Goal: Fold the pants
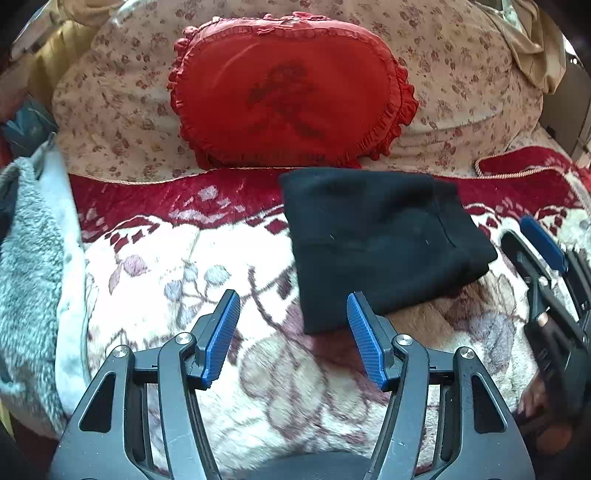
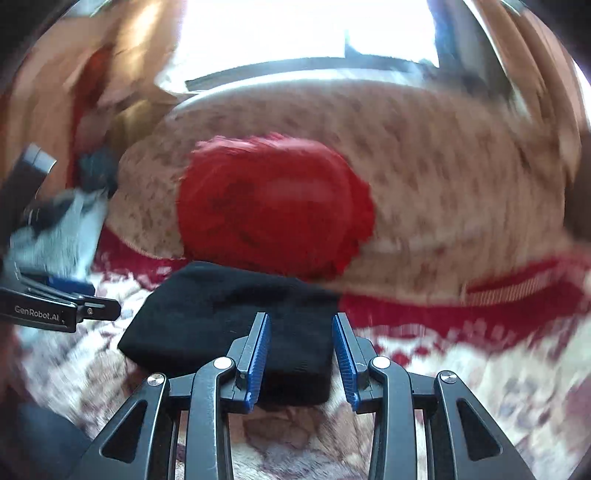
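Note:
The black pants [image 1: 384,240] lie folded into a compact rectangle on the red and white floral blanket [image 1: 166,258]. My left gripper [image 1: 291,317] is open and empty, just in front of the pants' near left corner. My right gripper [image 2: 301,339] is open and empty, its fingers hovering over the near edge of the pants [image 2: 229,325]. The right gripper also shows at the right edge of the left wrist view [image 1: 535,251]. The left gripper shows at the left edge of the right wrist view [image 2: 62,299]. The right wrist view is blurred.
A red frilled pillow [image 1: 288,92] leans on a large floral pillow [image 1: 461,81] behind the pants. A grey fluffy cloth [image 1: 29,266] lies at the left. A window [image 2: 295,33] is at the back.

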